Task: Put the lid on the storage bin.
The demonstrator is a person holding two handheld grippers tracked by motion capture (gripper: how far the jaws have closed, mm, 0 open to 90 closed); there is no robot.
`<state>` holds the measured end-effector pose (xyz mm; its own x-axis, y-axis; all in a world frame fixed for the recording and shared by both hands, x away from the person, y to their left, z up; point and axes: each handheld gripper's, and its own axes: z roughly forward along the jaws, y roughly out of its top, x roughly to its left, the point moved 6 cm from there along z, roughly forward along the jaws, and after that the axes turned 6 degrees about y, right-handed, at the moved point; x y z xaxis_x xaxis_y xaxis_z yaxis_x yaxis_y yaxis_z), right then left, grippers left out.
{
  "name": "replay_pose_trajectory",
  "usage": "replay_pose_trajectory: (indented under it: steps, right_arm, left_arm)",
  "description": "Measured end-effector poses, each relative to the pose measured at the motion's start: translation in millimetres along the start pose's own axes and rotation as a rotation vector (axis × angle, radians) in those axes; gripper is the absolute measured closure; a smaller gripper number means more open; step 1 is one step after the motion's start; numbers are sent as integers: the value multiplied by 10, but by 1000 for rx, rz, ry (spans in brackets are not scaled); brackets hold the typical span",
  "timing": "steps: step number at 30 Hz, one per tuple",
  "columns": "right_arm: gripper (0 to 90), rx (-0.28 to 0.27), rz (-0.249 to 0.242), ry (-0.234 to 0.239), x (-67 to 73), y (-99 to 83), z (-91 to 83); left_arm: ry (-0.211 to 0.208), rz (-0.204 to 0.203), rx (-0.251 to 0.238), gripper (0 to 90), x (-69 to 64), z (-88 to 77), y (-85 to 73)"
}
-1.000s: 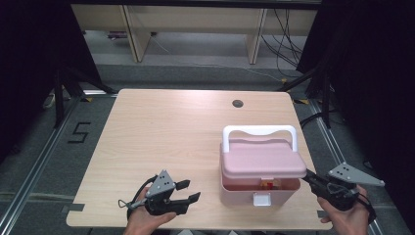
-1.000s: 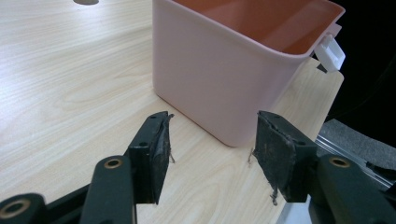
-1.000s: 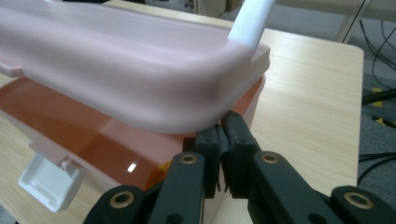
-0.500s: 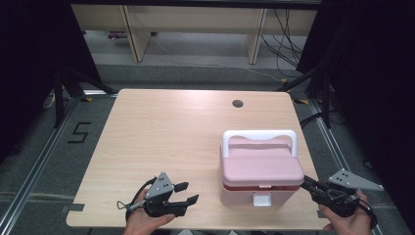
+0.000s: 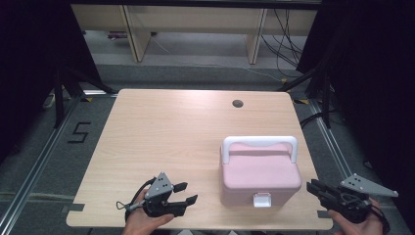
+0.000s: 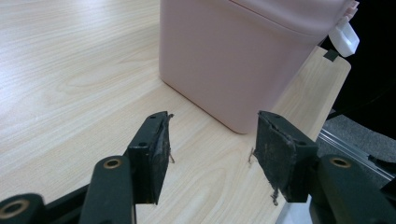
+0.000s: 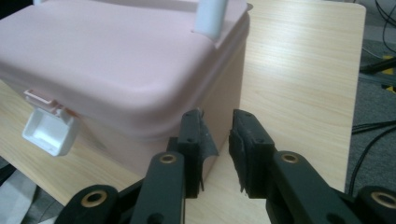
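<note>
A pink box (image 5: 259, 174) with a white handle (image 5: 259, 143) and a white front latch (image 5: 262, 199) stands on the table's near right part, lid down. My left gripper (image 5: 187, 192) rests near the front edge, left of the box, and stands open with nothing between its fingers. In the left gripper view, that gripper (image 6: 212, 126) faces the box's side (image 6: 243, 56). My right gripper (image 5: 313, 187) is off the box's right side and apart from it. Its jaws have just been opening and stand a little open on nothing. In the right gripper view, that gripper (image 7: 218, 121) points at the box's corner (image 7: 116, 60), with the latch (image 7: 49, 128) at left.
The light wooden table (image 5: 171, 137) has a round cable hole (image 5: 238, 103) at the far right. Black frame rails and cables run along the floor at the right (image 5: 323, 127). Shelf legs (image 5: 132, 34) stand beyond the far edge.
My right gripper has drawn back slightly towards the near right, away from the box, and its jaws have parted. The box top sits a little lower. The left gripper has kept still.
</note>
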<state>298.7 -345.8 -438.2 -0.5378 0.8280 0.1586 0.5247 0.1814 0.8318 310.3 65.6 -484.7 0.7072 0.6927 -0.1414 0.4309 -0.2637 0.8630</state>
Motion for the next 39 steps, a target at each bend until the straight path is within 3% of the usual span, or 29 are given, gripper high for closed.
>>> replay_pose_trajectory:
  steps: [4, 5, 6, 9, 13, 14, 15, 16, 21, 24, 25, 26, 27, 32, 33, 37, 38, 39]
  right_arm:
    - [731, 6, 3, 2, -27, -65, 6]
    - [726, 12, 37, 2, -10, -94, 15]
    - [720, 3, 5, -2, -45, -99, 28]
    - [696, 19, 34, 3, -35, -132, 38]
    - [630, 25, 17, -10, -60, -183, 80]
    - [599, 32, 42, -5, -37, -215, 94]
    - [574, 30, 22, -14, -55, -219, 96]
    - [551, 37, 40, -13, -43, -238, 102]
    - [437, 32, 41, -19, -63, -292, 123]
    - [398, 33, 79, -14, -43, -340, 149]
    - [382, 35, 55, -20, -62, -346, 141]
    - [373, 41, 100, -14, -28, -368, 143]
    - [369, 38, 67, -21, -58, -376, 149]
    - [335, 50, 69, -27, -49, -461, 162]
    - [328, 54, 88, -23, -28, -480, 167]
    - [306, 55, 63, -28, -37, -527, 175]
    - [292, 65, 93, -31, -4, -561, 175]
    - [284, 64, 70, -33, -21, -572, 181]
  left_arm:
    - [3, 4, -2, 443, 0, -6, -5]
    - [3, 0, -10, 441, -1, 0, -7]
    - [4, -1, -10, 438, 1, 0, -10]
    - [8, 2, -2, 425, 10, -7, -20]
    - [13, -4, -15, 385, 27, -15, -27]
    - [5, 3, -23, 375, 35, -26, -31]
    - [5, 3, -23, 361, 35, -26, -31]
    - [14, 6, -20, 347, 50, -40, -41]
    - [11, 14, -21, 311, 69, -62, -73]
    - [20, 27, -19, 299, 90, -88, -105]
    - [22, 32, -22, 296, 93, -93, -112]
    - [19, 36, -27, 290, 98, -96, -118]
    - [21, 39, -22, 286, 103, -105, -129]
    - [28, 35, -33, 268, 113, -127, -164]
    - [28, 35, -33, 266, 113, -127, -164]
    - [32, 49, -29, 251, 140, -160, -196]
    - [31, 54, -28, 247, 149, -173, -208]
    - [31, 54, -28, 246, 149, -173, -208]
